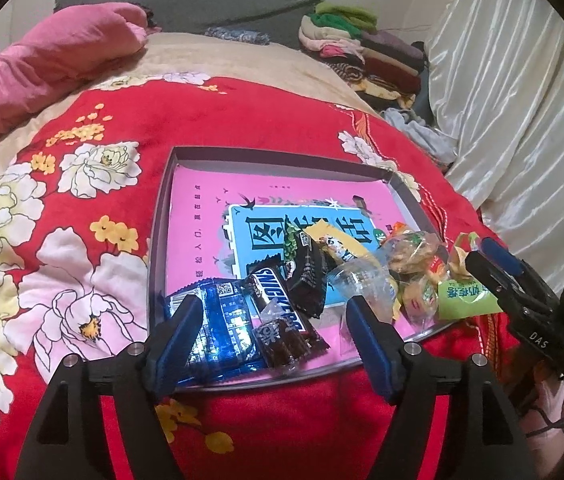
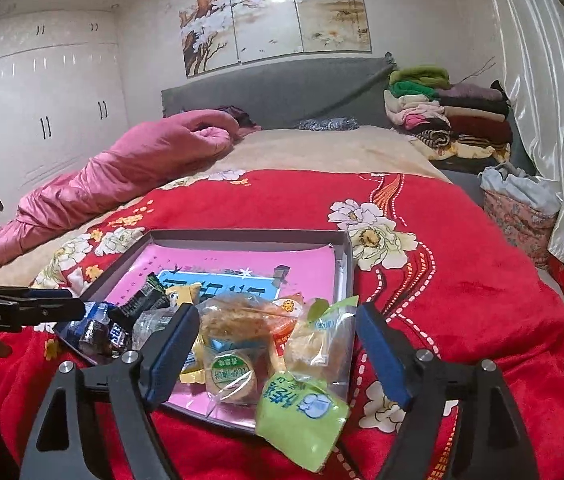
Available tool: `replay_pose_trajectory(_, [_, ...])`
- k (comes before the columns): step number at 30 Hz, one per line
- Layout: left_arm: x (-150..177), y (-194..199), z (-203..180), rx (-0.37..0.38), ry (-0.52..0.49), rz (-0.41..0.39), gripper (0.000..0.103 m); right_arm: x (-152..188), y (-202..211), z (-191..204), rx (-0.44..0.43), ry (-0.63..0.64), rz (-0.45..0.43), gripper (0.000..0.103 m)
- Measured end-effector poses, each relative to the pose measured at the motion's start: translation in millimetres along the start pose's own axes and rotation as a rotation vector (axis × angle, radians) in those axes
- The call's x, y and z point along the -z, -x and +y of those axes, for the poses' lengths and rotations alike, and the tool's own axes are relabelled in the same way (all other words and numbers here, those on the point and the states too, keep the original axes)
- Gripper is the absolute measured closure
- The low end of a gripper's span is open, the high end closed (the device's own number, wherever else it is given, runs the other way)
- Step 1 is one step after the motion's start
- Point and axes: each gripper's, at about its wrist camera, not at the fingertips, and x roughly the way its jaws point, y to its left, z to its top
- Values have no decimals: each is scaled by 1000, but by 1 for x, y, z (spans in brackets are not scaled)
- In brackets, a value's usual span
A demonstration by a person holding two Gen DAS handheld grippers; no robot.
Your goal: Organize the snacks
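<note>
We hold both the left gripper [image 1: 274, 320] and the right gripper [image 2: 278, 336] with jaws spread and gripping nothing, since the snacks [image 1: 301, 276] already lie heaped along the near edge of the shallow box [image 1: 162, 200] on the red bedspread [image 1: 242, 120].

Both wrist cams sit close over the near end of the tray [image 1: 164, 216], left angled steeper, right flatter toward the headboard [image 2: 282, 92]; both share the snack pile [image 2: 250, 340].
</note>
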Motion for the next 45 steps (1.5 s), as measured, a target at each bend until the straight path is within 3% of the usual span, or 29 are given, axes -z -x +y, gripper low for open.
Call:
replay_pose_trajectory(6, [0,1,0,8,4,0,27,4,-9,-8,23,-33,48,21])
replay_pose_trajectory(15, [1,6,0,9,11,1,27,15,-28,11,-51,19,143,17])
replay_pose_trajectory(18, [1,12,1,8,14,-10,26,12,-16,18,-26,61,94,17])
replay_pose_trajectory(27, [6,33,1,-11,26,-36,24,5,23,22,-24,29,22,16])
replay_pose_trajectory(30, [14,41,0,-36,34,-31,24,9,38,28,-30,-30,53,11])
replay_pose_trajectory(34, [29,55,-5,-86,34,-29,23,20,51,39,-34,-113,109,11])
replay_pose_trajectory(45, [59,73,-14,-78,29,14,23,37,78,68,-13,-124,150,5])
